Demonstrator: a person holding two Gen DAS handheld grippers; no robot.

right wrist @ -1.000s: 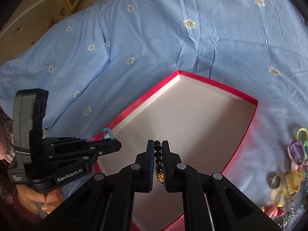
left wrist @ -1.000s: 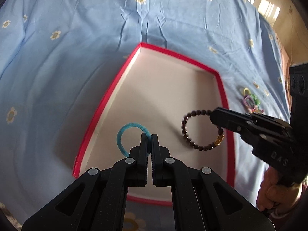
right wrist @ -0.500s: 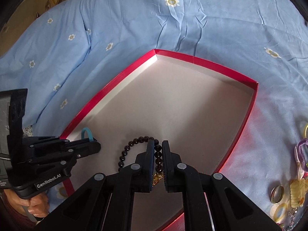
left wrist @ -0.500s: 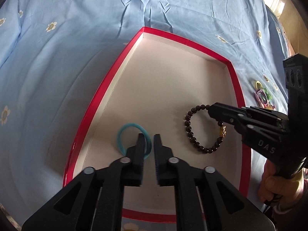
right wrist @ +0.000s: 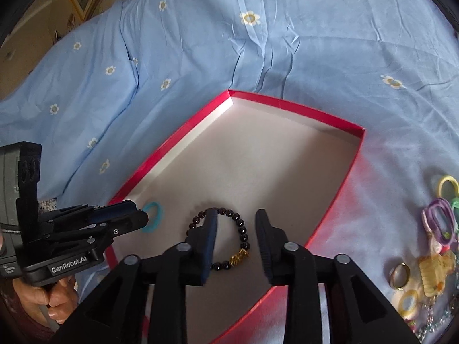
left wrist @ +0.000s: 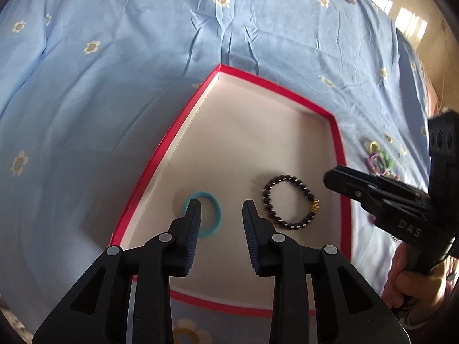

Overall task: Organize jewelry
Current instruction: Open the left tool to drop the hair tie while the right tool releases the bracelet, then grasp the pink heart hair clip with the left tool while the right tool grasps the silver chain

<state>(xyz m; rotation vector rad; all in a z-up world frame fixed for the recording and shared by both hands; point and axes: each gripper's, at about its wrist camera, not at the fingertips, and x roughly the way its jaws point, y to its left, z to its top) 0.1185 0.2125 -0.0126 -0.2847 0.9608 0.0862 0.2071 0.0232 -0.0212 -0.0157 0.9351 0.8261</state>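
Note:
A shallow red-rimmed box (left wrist: 341, 154) (right wrist: 295, 109) lies on the blue flowered sheet. Inside it rest a teal hair tie (left wrist: 213, 210) (right wrist: 153, 219) and a dark bead bracelet (left wrist: 287, 200) (right wrist: 243, 232) with a gold charm. My left gripper (left wrist: 221, 209) hovers just above the hair tie, its jaws opening, and nothing is pressed between them. My right gripper (right wrist: 235, 219) hangs over the bracelet, its jaws opening too, and the bracelet lies loose on the box floor below. Each gripper also shows in the other view: the right gripper (left wrist: 332, 176), the left gripper (right wrist: 142, 213).
A pile of loose pieces lies on the sheet right of the box: coloured hair ties (right wrist: 439, 218) (left wrist: 378, 160), a gold ring (right wrist: 400, 275), a yellow clip (right wrist: 433, 272). A person's hand (right wrist: 48, 301) (left wrist: 413, 286) grips each handle.
Both grippers have let go: the hair tie and the bracelet now lie free on the box floor. Both pairs of jaws have spread apart and drawn back slightly from the box.

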